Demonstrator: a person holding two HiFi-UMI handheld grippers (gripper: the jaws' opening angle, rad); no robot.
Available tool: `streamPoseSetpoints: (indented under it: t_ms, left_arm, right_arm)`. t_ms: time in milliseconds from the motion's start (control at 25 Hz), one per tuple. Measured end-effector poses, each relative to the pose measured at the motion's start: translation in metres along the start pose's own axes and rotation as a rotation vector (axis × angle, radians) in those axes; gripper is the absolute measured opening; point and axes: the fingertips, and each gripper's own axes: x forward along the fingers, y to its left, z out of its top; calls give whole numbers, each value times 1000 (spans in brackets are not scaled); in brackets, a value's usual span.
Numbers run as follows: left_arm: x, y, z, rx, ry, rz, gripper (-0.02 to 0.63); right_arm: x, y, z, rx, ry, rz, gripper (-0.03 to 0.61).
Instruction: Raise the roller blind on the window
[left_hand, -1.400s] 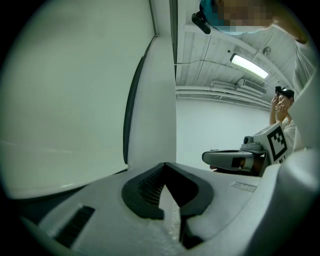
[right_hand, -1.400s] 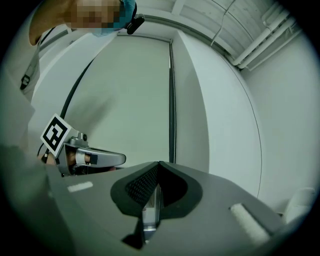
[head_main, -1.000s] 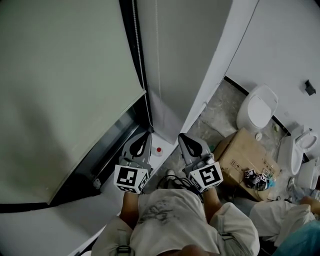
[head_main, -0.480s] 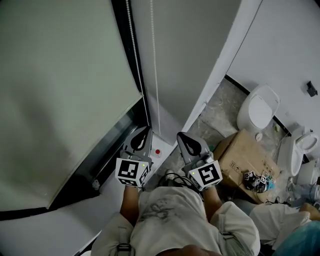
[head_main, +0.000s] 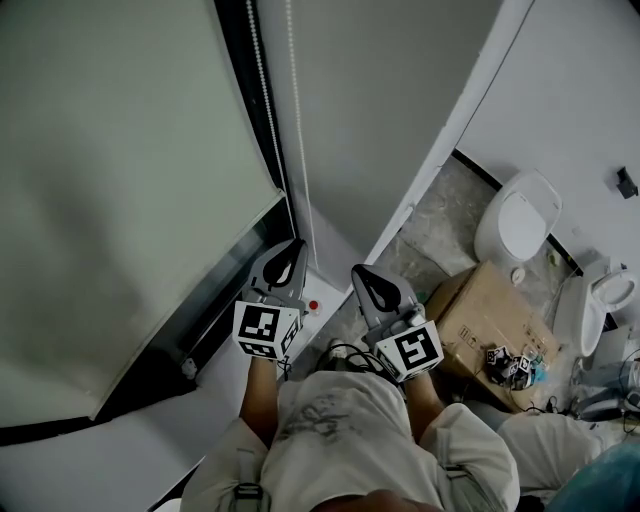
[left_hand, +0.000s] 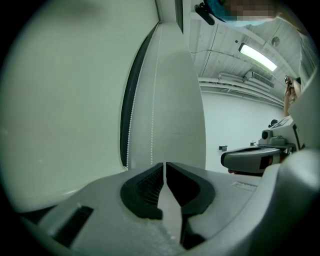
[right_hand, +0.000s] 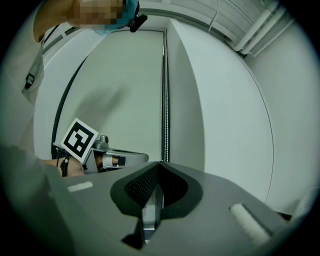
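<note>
— Where's the roller blind (head_main: 120, 200)?
— Far left, top cut off; its bead chain (left_hand: 152, 136) drops behind your left gripper (head_main: 296, 244), whose jaws have just been opening, gap empty. Your right gripper (head_main: 357, 269) is pressed together.

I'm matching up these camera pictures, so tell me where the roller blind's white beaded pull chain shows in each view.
Head view: the white beaded pull chain runs down the upper middle, beside the dark window frame.
Left gripper view: two strands hang near the centre.
Right gripper view: one vertical line at the centre.
Shared landmark: the dark window frame, left of the chain in every view.
</note>
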Motion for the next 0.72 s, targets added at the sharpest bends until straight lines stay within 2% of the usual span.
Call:
streamPoseSetpoints:
  t_ms: [440,720]
  left_arm:
    - [34,18,-5,-5,5,13,66]
    - [57,24,-7,-4,9,3,97]
  right_arm:
    - [11,-5,-11,11,26,23,40]
    - [13,-7,-8,10,8,35,69]
